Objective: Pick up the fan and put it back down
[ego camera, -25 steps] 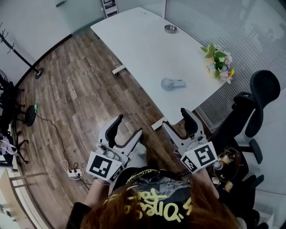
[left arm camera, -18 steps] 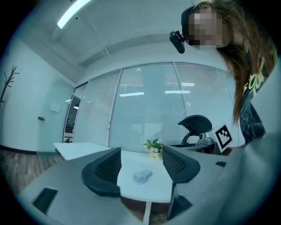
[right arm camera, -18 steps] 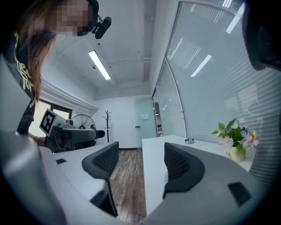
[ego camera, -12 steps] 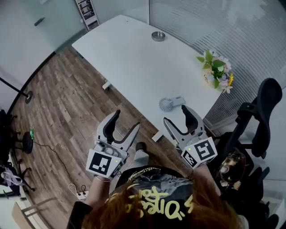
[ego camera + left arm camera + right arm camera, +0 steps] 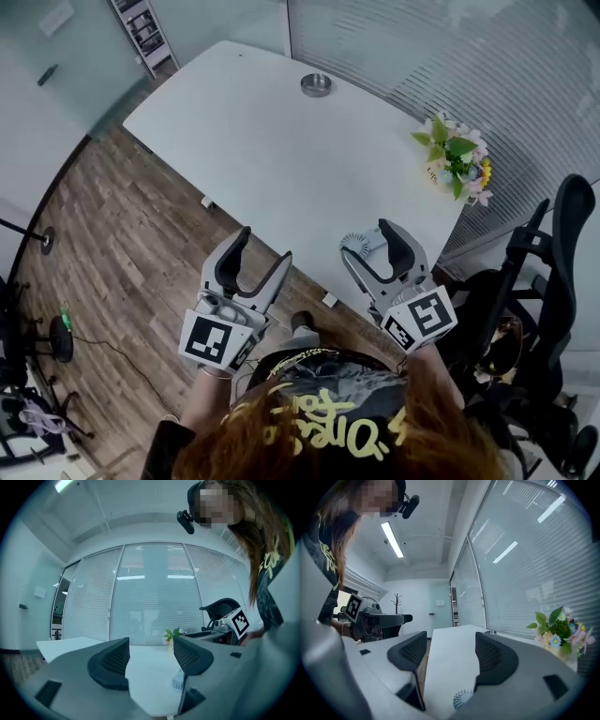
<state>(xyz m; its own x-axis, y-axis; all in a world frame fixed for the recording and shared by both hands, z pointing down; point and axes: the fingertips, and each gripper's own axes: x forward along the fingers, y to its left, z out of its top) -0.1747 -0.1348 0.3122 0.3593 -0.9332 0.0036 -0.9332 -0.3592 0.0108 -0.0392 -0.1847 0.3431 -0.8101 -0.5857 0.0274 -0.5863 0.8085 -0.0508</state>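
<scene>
Overhead, the wooden floor (image 5: 122, 244) spreads under a long white table (image 5: 272, 131), whose near edge lies just ahead of the person. A black office chair (image 5: 562, 244) stands at the right, beside the table's corner. Both grippers are held level before the person's chest (each carries its marker cube at the back). The left gripper (image 5: 262, 248) hangs over the floor, just short of the table edge, its jaws spread with nothing between them. The right gripper (image 5: 367, 246) reaches over that edge, its jaws likewise spread and empty. A bunch of flowers (image 5: 457, 159) sits near the table's right edge. The small white fan (image 5: 354, 246) lies on the table close to the near edge, below the right gripper and partly hidden by it. A round metal dish (image 5: 316, 85) rests at the far side.
</scene>
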